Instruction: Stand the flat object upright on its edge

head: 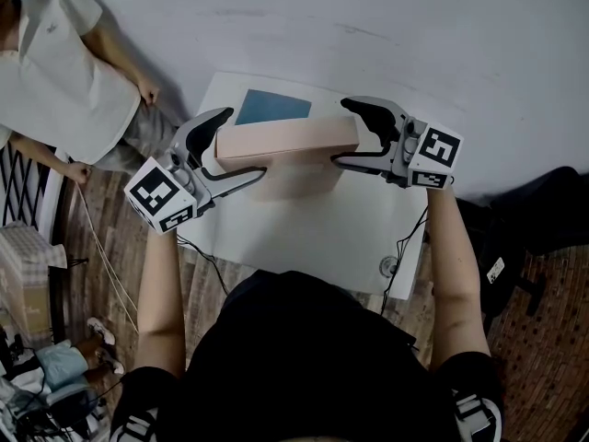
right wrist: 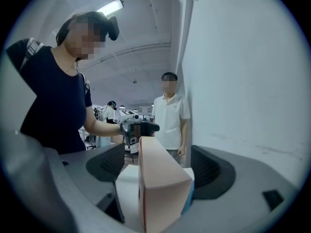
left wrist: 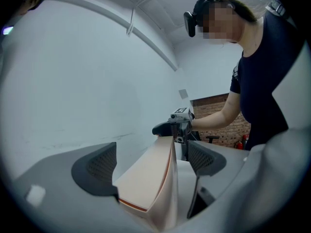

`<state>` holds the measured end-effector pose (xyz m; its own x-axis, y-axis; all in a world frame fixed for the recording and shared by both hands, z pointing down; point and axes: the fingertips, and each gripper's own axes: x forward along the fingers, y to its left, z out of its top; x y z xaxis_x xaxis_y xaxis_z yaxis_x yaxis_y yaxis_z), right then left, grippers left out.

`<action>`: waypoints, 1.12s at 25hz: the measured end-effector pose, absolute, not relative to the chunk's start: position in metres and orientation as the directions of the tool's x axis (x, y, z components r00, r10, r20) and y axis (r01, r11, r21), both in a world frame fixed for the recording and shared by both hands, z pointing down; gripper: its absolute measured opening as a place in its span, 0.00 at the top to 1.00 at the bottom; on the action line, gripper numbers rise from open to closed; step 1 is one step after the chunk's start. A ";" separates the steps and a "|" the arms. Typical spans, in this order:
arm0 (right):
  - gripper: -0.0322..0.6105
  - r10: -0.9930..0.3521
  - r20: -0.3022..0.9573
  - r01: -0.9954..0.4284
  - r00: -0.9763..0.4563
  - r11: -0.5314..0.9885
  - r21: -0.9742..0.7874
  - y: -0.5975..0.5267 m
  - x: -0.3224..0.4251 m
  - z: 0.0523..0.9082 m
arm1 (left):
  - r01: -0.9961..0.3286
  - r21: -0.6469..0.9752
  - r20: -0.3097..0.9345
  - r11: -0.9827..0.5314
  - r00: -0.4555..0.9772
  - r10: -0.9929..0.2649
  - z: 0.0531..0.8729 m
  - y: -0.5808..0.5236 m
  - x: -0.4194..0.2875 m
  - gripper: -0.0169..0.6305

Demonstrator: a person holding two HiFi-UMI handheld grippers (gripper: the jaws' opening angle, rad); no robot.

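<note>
Left gripper (head: 244, 142) and right gripper (head: 340, 133) are both spread. Each straddles one end of the box (head: 285, 141) rather than pinching it, and both gripper views show gaps between the pads and the box faces.

The box sits in the upper middle of the head view, over the far part of the table (head: 304, 238). Its long axis runs left to right across the frame, straight from one gripper to the other, so you are equally near it at each end. Its narrow long face is turned up toward you, so it looks to be up on a long edge.

Your right gripper view shows the box close to vertical. Your left gripper view shows the broad face leaning toward the left of that frame, so I judge it not quite square. No view shows whether its lower edge rests on the table.

For the next move, you likely need to steady both ends together and take out the lean before you let go. A blue sheet (head: 273, 107) lies just behind the box, toward the top of the frame.
</note>
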<state>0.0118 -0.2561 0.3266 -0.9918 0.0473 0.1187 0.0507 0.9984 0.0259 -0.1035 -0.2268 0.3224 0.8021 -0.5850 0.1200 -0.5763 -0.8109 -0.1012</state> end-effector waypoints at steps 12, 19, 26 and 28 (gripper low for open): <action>0.35 0.103 0.160 0.098 -0.982 0.994 -0.043 -0.268 0.003 0.348 | -0.554 0.026 0.174 -0.832 0.822 -0.542 0.356 -0.249 -0.115 0.23; 0.35 0.146 0.202 0.150 -0.969 0.989 0.007 -0.254 -0.010 0.356 | -0.556 -0.029 0.210 -0.831 0.809 -0.549 0.362 -0.232 -0.100 0.27; 0.35 0.146 0.200 0.150 -0.969 0.989 0.006 -0.266 -0.009 0.362 | -0.568 -0.019 0.210 -0.823 0.802 -0.559 0.368 -0.231 -0.101 0.27; 0.35 0.144 0.193 0.146 -0.971 0.989 -0.005 -0.270 -0.010 0.364 | -0.583 -0.019 0.209 -0.812 0.792 -0.573 0.370 -0.233 -0.104 0.27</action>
